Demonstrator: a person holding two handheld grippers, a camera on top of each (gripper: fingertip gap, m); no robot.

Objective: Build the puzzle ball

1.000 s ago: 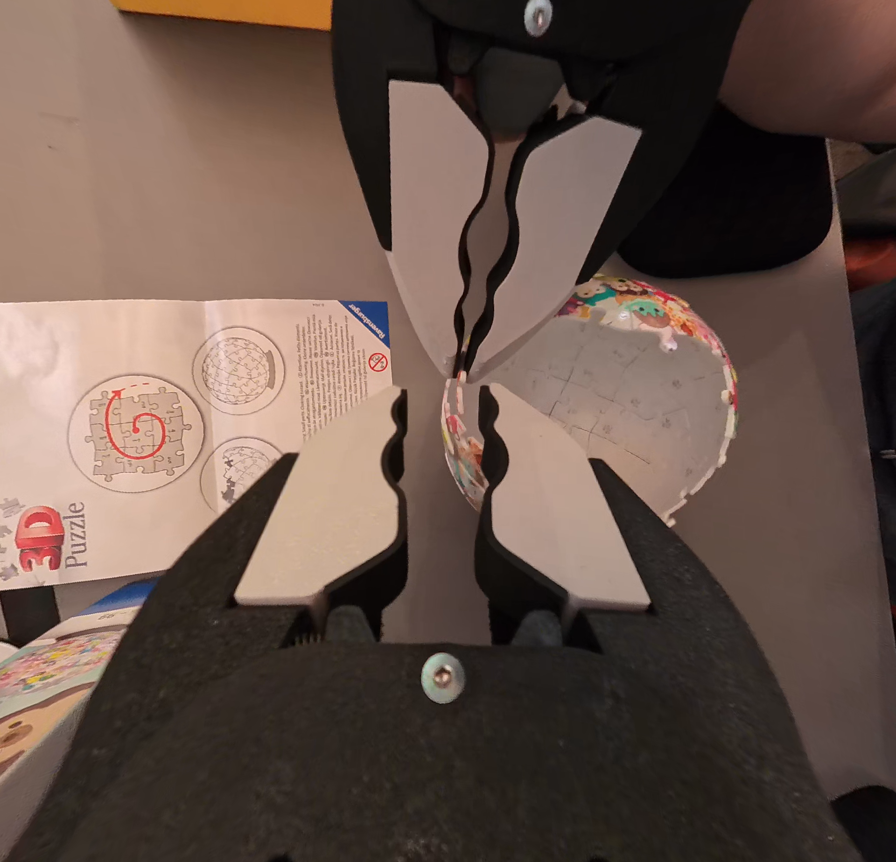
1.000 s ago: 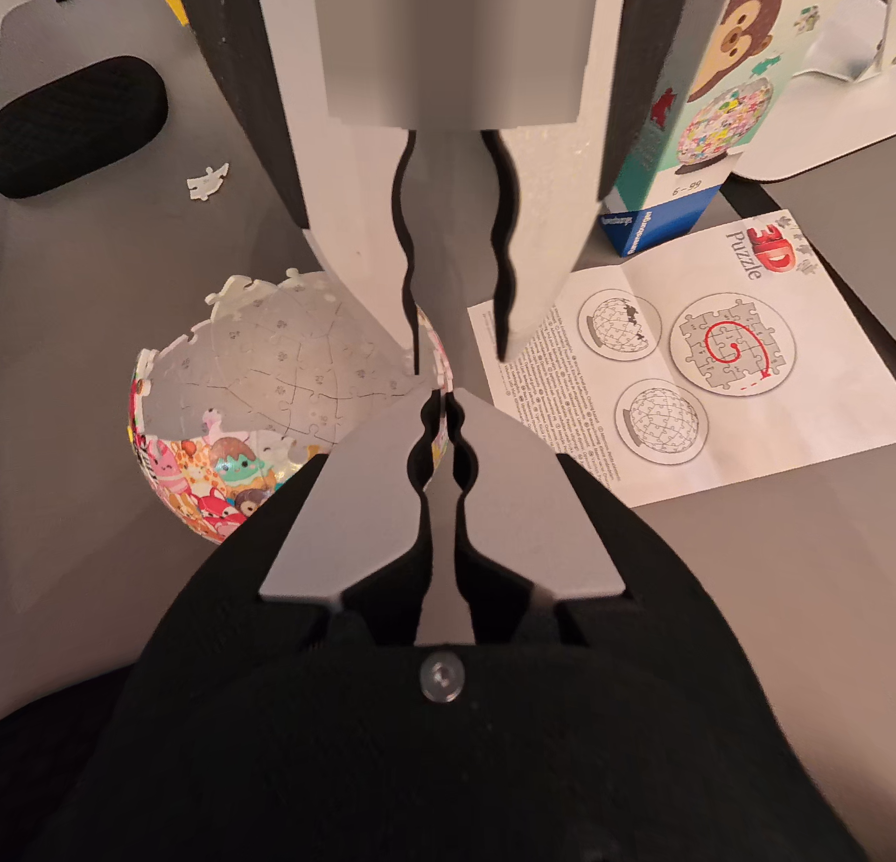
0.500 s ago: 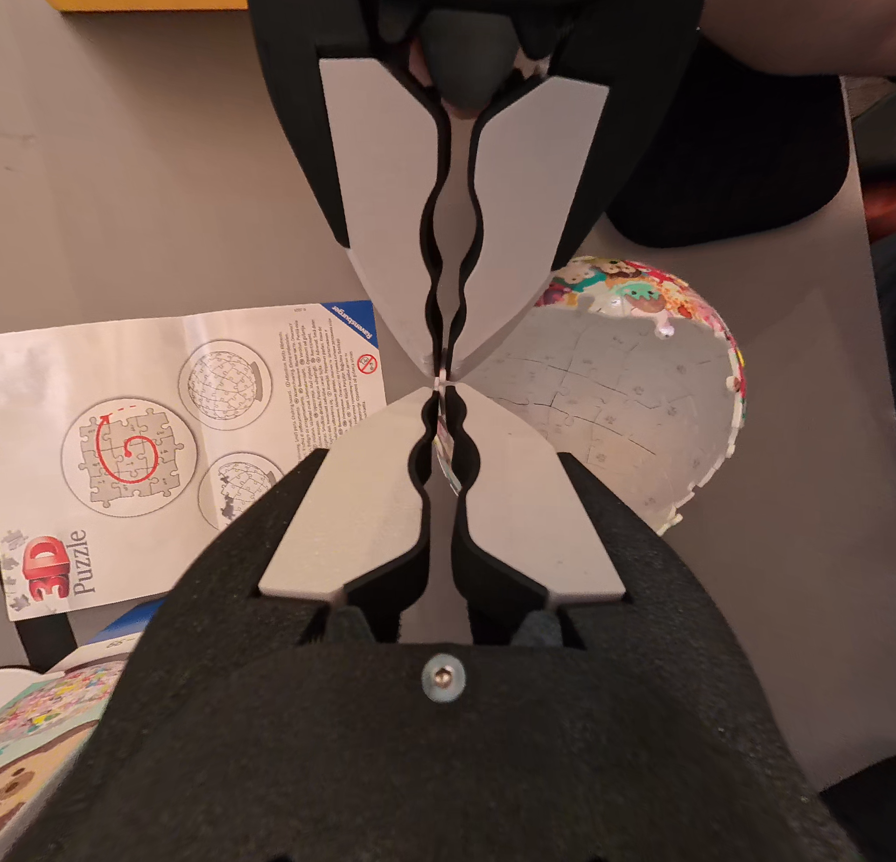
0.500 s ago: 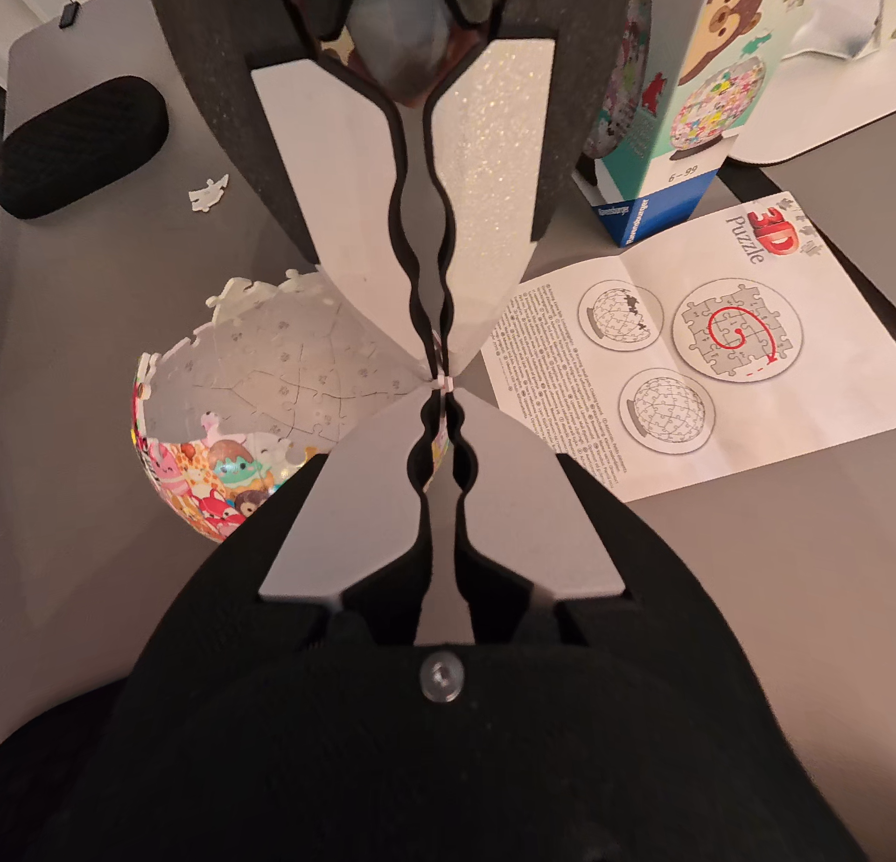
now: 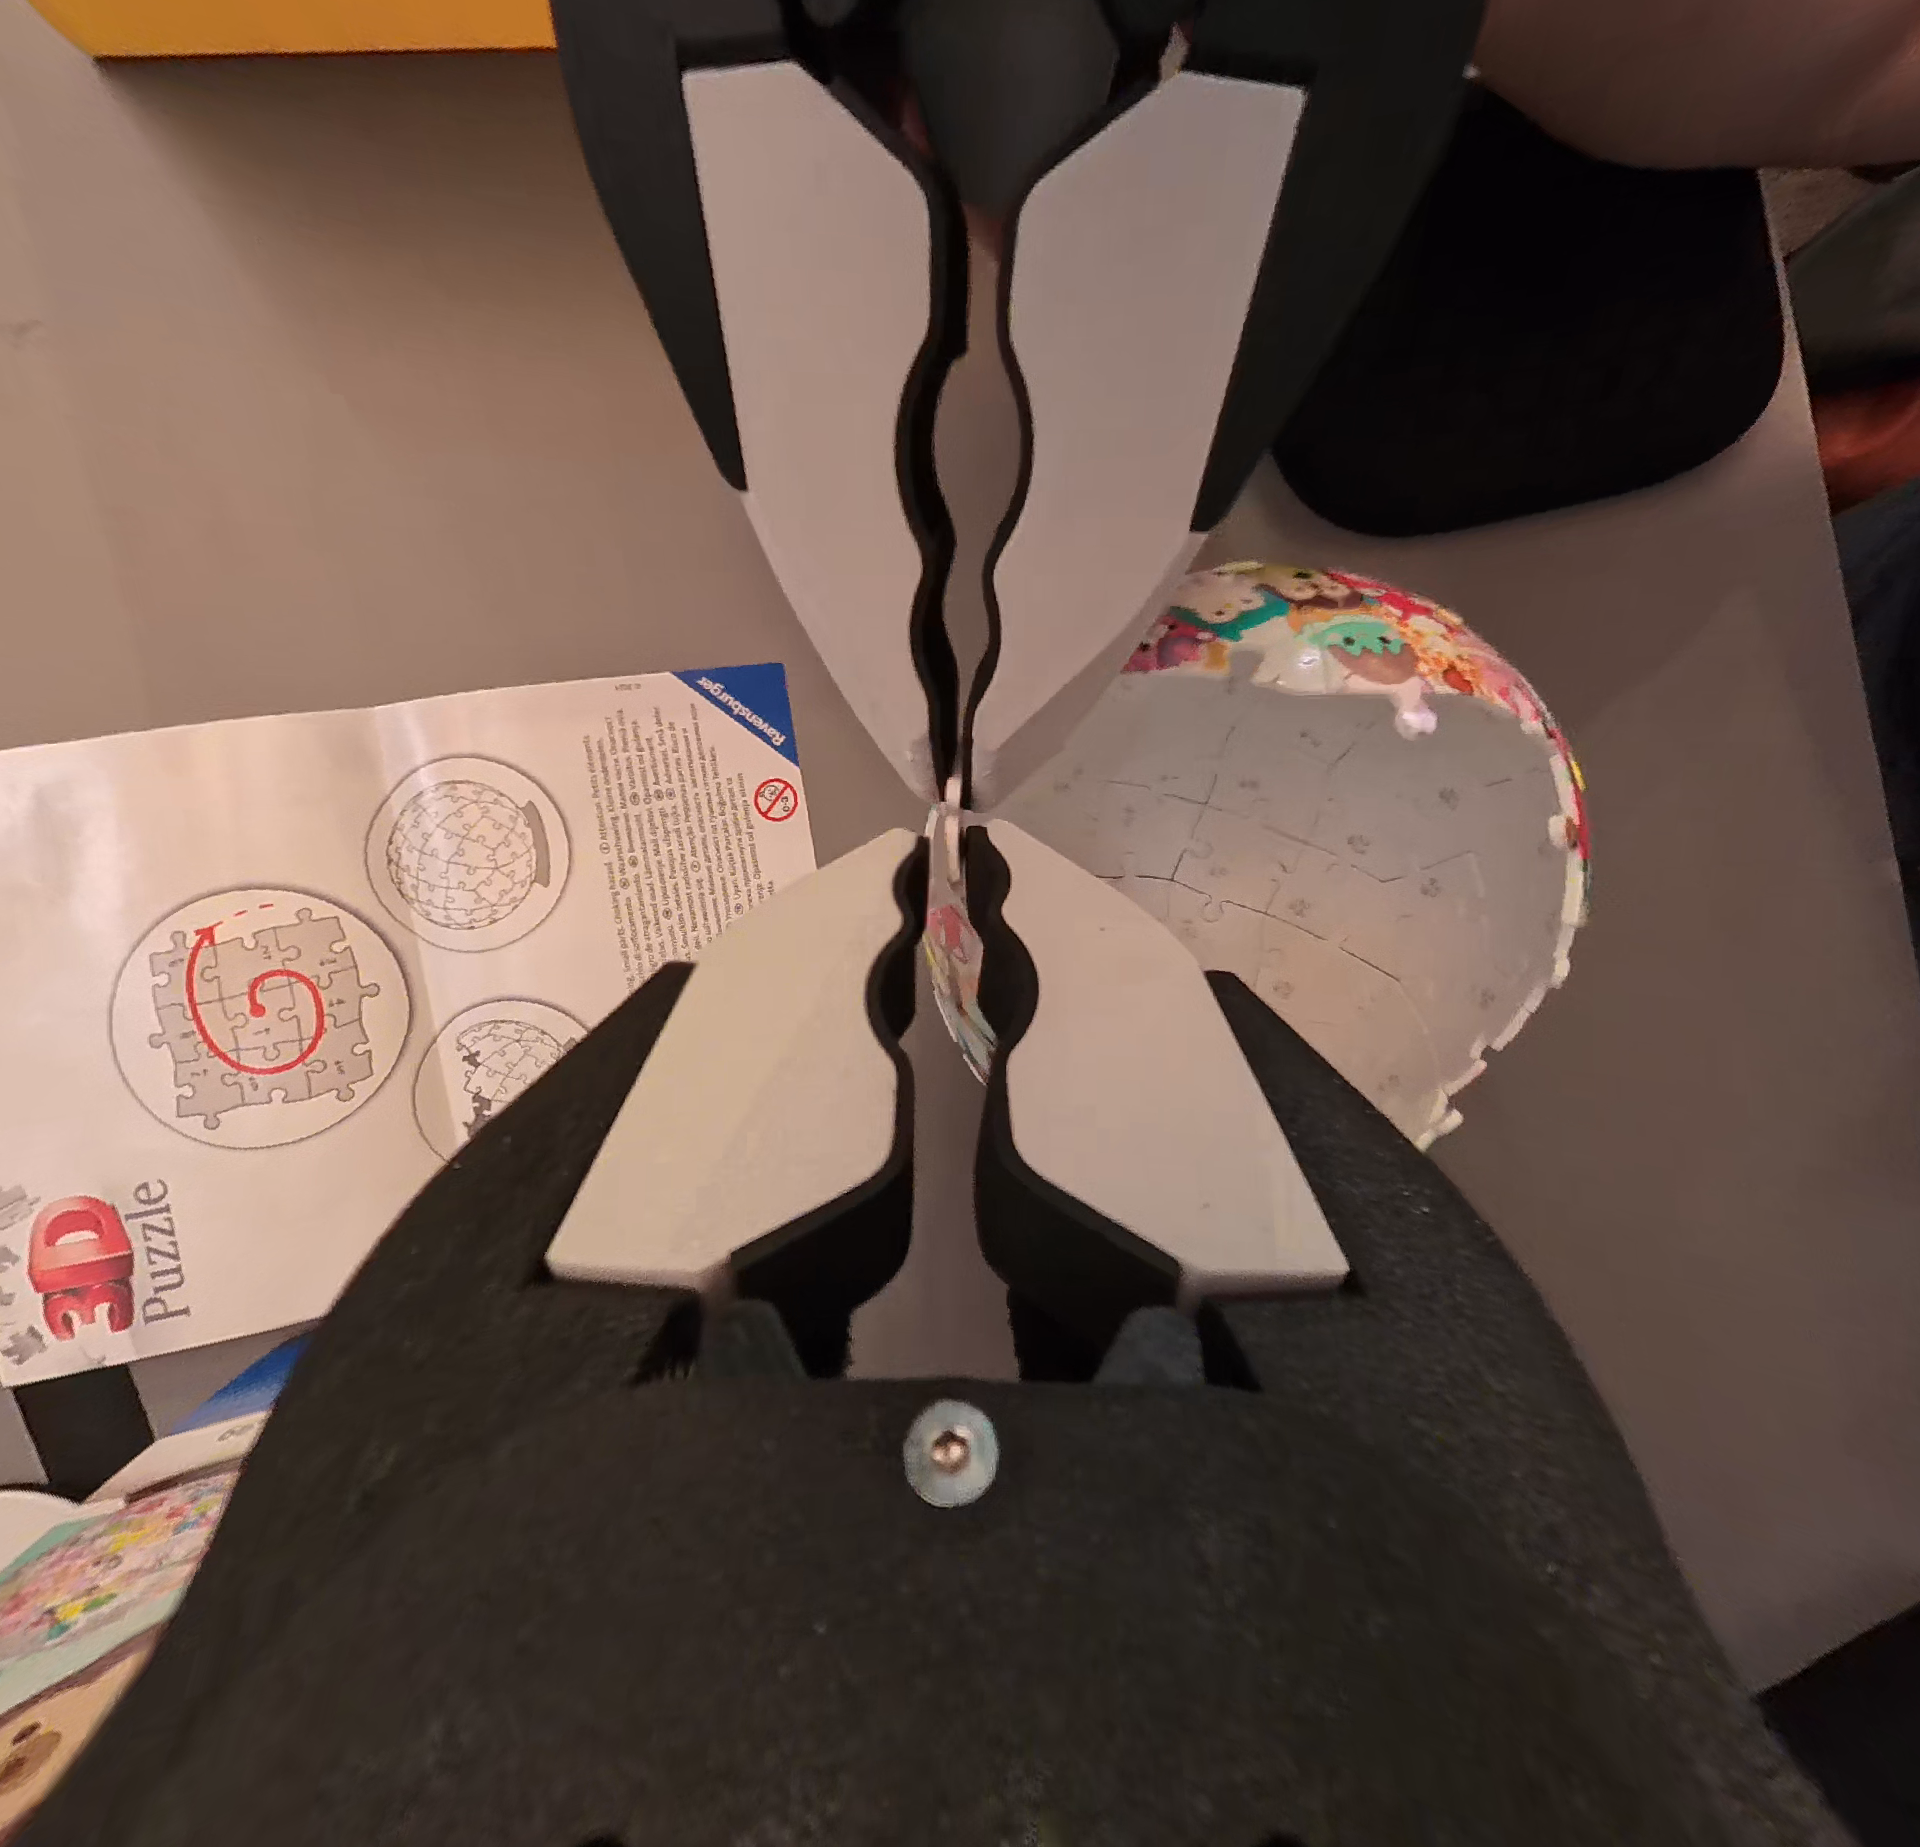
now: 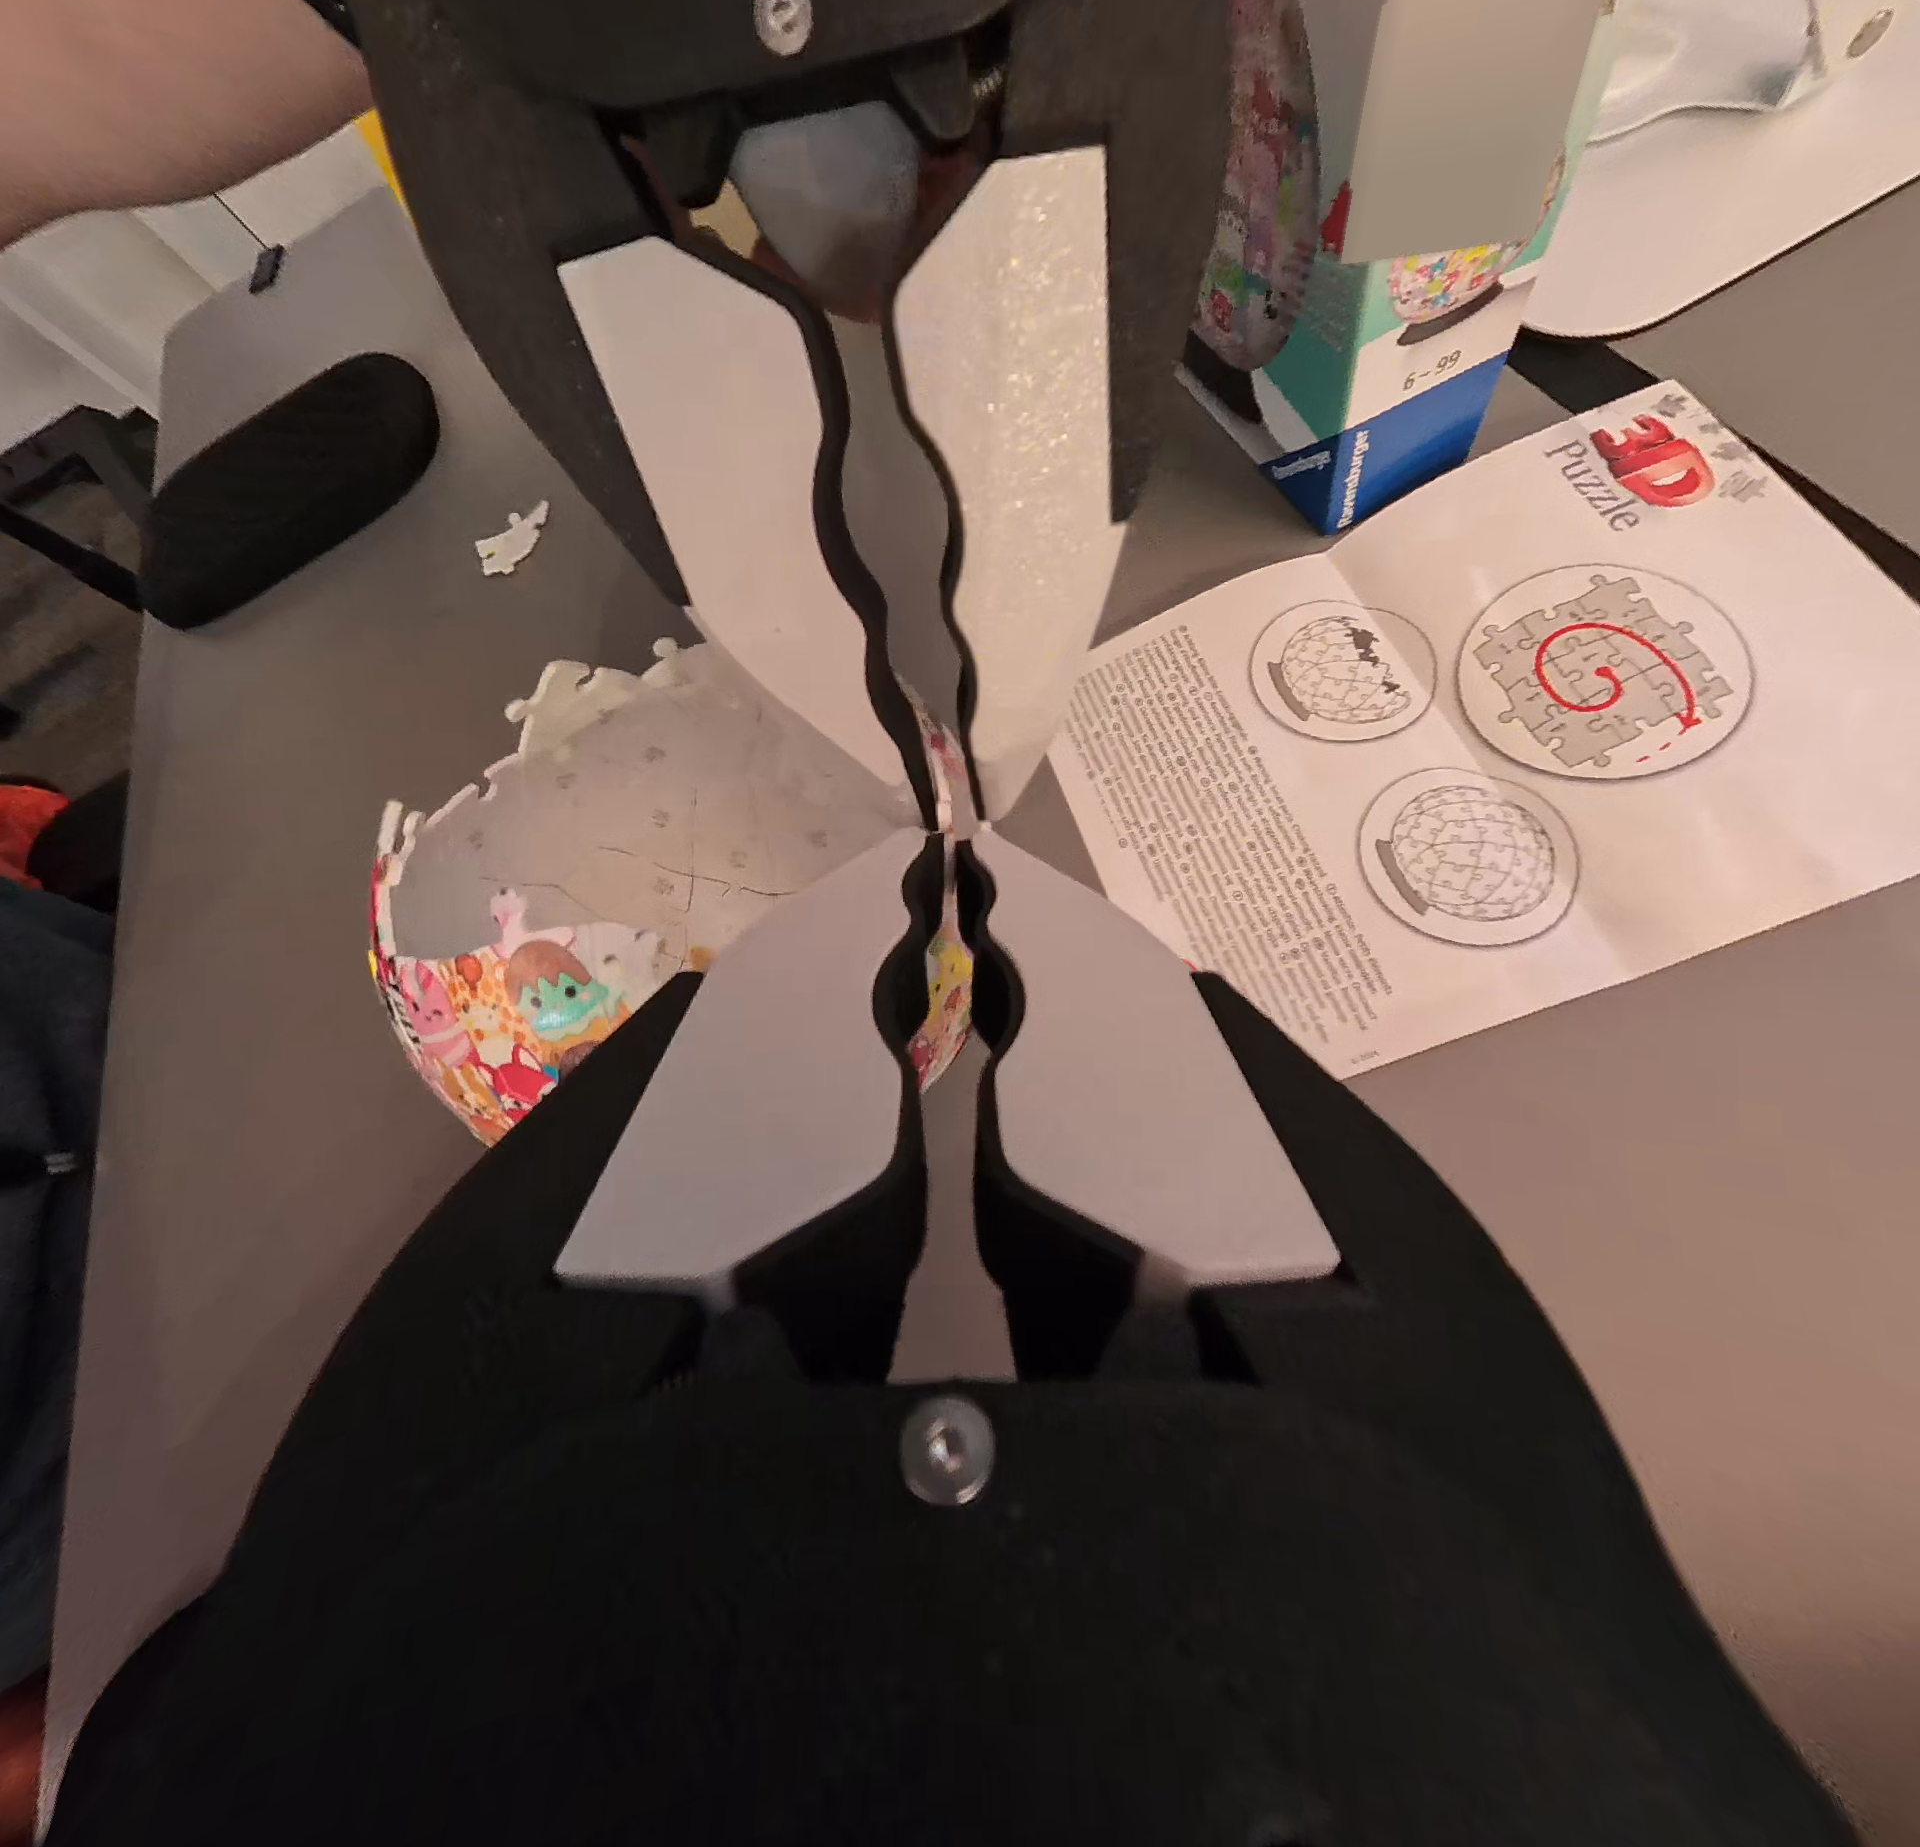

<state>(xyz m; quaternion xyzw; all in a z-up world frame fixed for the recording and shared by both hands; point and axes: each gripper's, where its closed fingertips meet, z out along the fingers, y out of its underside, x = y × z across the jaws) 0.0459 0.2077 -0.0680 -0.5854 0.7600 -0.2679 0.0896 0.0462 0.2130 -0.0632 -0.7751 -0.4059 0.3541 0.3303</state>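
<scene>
At centre of both wrist views, left gripper point(image 5: 943, 841) and right gripper point(image 6: 948, 839) meet tip to tip, each clamped on a small white puzzle piece point(image 5: 950, 810) pinched edge-on between them. Just beyond the tips the half-built puzzle ball point(image 5: 1299, 841) rests on the grey table point(image 5: 312, 395), open side up, at 3 o'clock in the left view; instruction sheet point(image 5: 364, 966) at 9 o'clock; puzzle box point(image 6: 1382, 239) at 1 o'clock in the right view; loose piece point(image 6: 511, 540) at 11 o'clock.

Left gripper point(image 5: 943, 847) and right gripper point(image 6: 948, 841) meeting tip to tip from opposite sides, both nearly closed on one small white piece pinched between their tips, bare forearm point(image 5: 1704, 41) behind the right gripper
</scene>
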